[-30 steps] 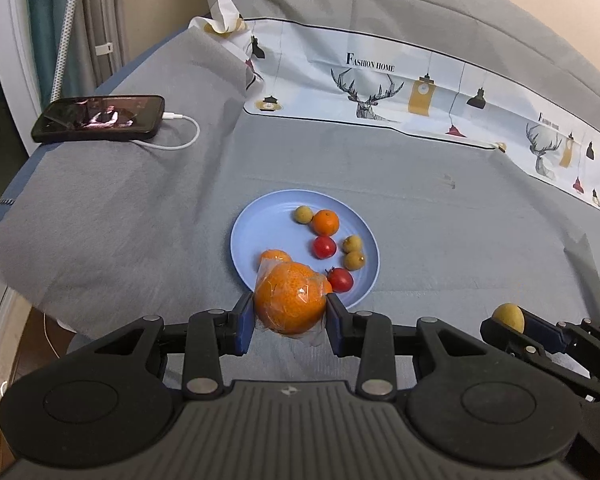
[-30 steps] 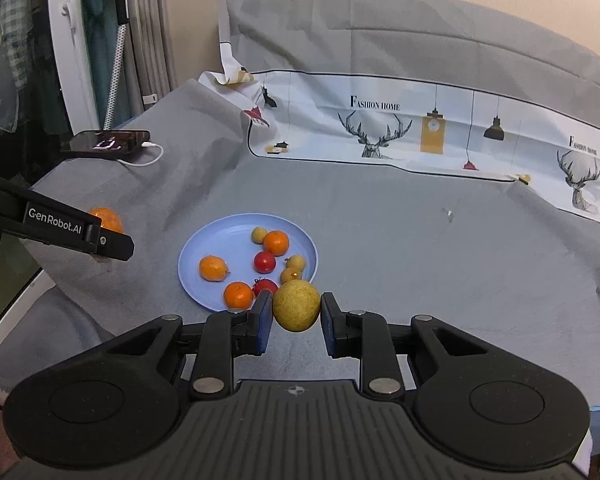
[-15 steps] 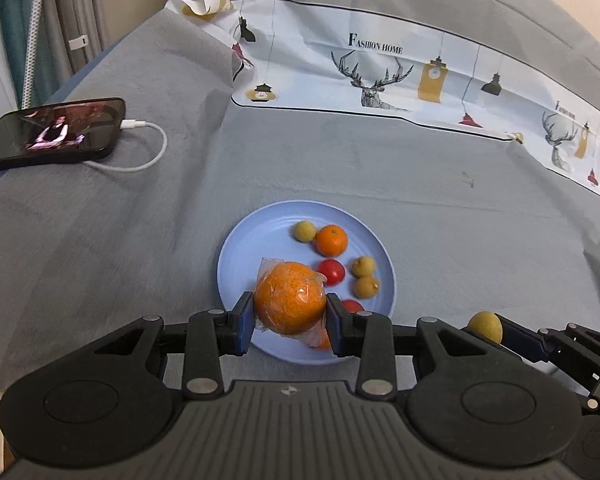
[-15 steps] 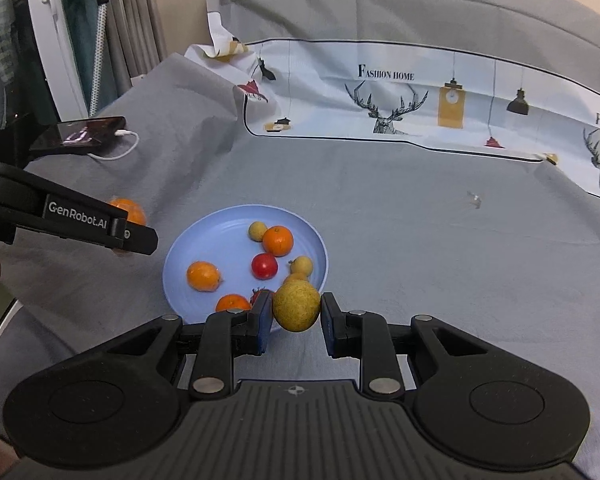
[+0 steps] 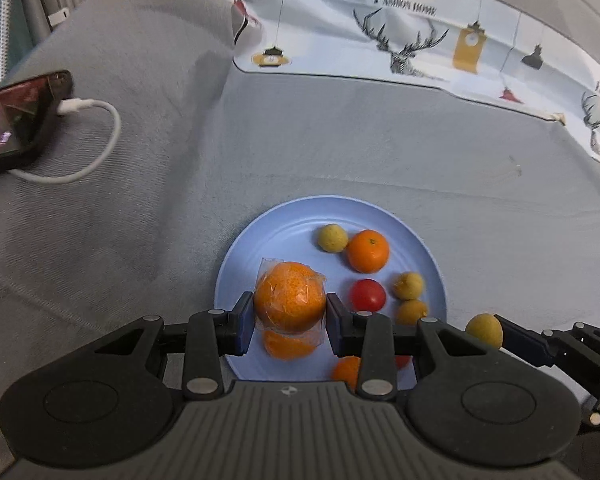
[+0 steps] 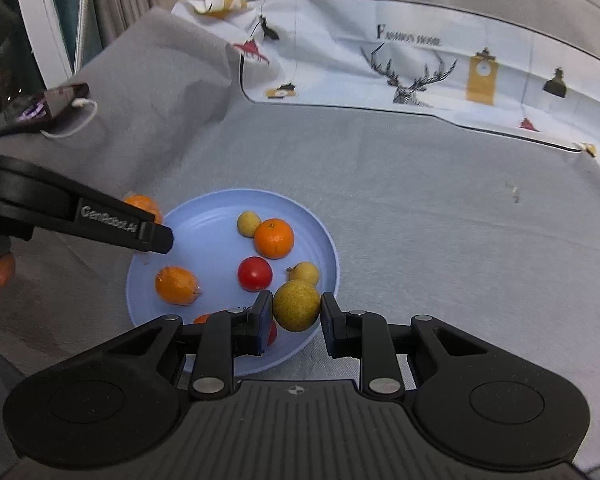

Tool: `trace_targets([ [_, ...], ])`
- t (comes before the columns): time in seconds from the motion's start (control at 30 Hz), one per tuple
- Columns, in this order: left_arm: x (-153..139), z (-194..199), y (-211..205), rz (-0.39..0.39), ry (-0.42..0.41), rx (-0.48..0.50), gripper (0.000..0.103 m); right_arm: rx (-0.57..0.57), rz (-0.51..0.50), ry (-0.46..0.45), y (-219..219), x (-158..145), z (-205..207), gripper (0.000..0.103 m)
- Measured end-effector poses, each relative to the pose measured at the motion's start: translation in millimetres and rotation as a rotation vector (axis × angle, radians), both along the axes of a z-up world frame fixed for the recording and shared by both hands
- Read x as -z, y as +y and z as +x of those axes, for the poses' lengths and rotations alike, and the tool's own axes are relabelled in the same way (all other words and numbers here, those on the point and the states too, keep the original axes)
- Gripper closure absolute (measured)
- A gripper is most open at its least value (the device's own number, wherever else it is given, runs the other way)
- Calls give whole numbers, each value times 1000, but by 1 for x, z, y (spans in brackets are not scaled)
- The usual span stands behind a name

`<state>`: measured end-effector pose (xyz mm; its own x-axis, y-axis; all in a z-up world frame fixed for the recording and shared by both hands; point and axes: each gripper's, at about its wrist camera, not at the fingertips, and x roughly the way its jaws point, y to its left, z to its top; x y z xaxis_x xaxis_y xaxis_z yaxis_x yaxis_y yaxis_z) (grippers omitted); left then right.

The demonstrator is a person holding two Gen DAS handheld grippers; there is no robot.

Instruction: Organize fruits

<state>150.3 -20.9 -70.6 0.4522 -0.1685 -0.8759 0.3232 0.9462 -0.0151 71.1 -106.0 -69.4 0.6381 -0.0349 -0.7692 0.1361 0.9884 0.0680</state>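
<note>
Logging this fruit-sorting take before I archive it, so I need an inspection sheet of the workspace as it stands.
Surface: grey cloth, wrinkled, bare around the plate.
Job's things: blue plate holding small oranges, a red tomato and little yellow fruits.
Clutter: phone, screen lit, at the left edge.
Grippers: left gripper shut on a wrapped orange; right gripper shut on a yellow fruit; both over the plate.
Cables: white cable plugged into the phone.
Surroundings: printed deer cloth behind; curtain at far left.

Two wrist fisheyes, both tilted steeply down, close over table.
Both share round pale-blue plastic plate (image 5: 260,232) (image 6: 324,240); left view sits left of right view.
</note>
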Motion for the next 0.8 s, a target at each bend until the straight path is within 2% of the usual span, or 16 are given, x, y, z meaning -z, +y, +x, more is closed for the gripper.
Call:
trace_targets([
  [0.23, 22, 23, -6, 73, 4, 15, 61, -31, 0, 25, 0, 17, 27, 76],
  [0.27, 22, 24, -6, 80, -3, 19, 49, -45, 4, 25, 0, 18, 30, 76],
  [0.3, 21, 24, -5, 84, -13, 22, 21, -51, 5, 21, 0, 17, 32, 72],
  [0.33, 17, 21, -5, 87, -35, 27, 8, -47, -1, 16, 0, 14, 33, 57],
  [0.37, 10, 16, -4, 85, -74, 31, 1, -41, -7, 12, 0, 11, 31, 48],
  [0.4, 4, 8, -2, 80, -117, 40, 0, -32, -12, 7, 0, 8, 29, 34],
  [0.43, 0, 3, -3, 85, -138, 60, 0, -22, -17, 2, 0, 5, 24, 26],
  [0.57, -9, -26, -3, 136, -144, 106, 0, -11, -27, 24, 2, -5, -2, 15],
  [0.8, -27, -79, 16, 114, -115, 75, 0, 24, -64, 36, 15, -24, -61, 8],
])
